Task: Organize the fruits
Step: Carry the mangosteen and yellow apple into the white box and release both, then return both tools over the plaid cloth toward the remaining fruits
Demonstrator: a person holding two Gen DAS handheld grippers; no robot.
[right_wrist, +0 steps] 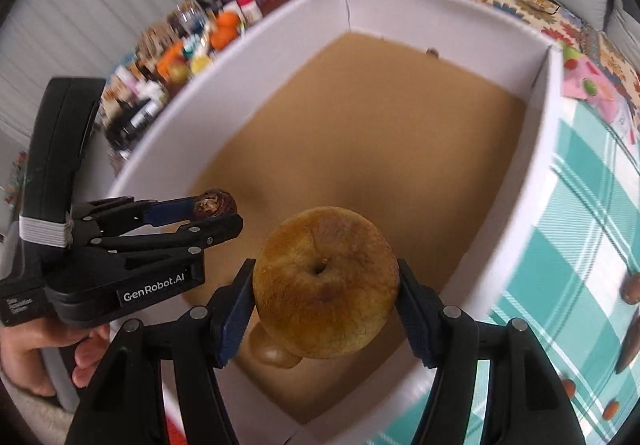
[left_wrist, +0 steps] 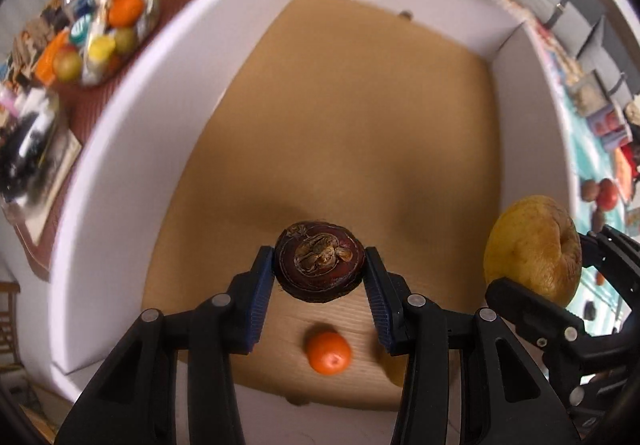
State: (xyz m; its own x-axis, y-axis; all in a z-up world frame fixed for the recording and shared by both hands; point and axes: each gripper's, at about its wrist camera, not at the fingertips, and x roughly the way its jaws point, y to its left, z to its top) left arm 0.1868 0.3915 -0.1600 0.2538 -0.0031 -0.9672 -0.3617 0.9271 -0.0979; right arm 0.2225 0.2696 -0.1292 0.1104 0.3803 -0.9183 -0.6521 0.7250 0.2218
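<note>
Two fruits held over box

Left wrist: left gripper clamps dark mangosteen above box; orange lies below.
Right wrist: right gripper grips yellow apple. Risk: dropped fruit strikes the orange, bruising

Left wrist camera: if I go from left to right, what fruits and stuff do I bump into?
Tray of oranges and bottles → white box wall → dark brown fruit held by the left gripper → yellow apple held by the right gripper.
</note>
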